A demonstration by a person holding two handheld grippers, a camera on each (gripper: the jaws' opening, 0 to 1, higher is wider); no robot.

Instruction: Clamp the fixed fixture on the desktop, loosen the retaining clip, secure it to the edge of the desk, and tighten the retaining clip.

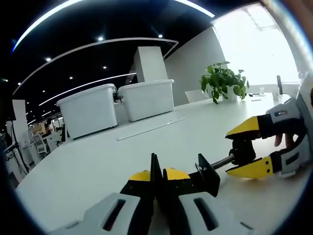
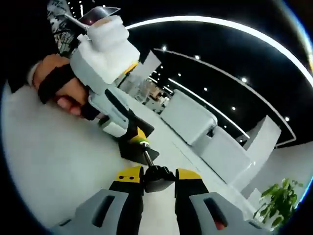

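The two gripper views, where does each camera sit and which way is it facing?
Left gripper view: rides the left gripper, looking across the white desk toward two white bins and a plant; the right gripper enters from the right.
Right gripper view: rides the right gripper, facing the left gripper and the hand holding it.
Shared: the black clamp fixture, desk, bins, plant.

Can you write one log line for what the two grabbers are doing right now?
left gripper: shut on clamp bracket | right gripper: shut on screw knob | clamp on desk
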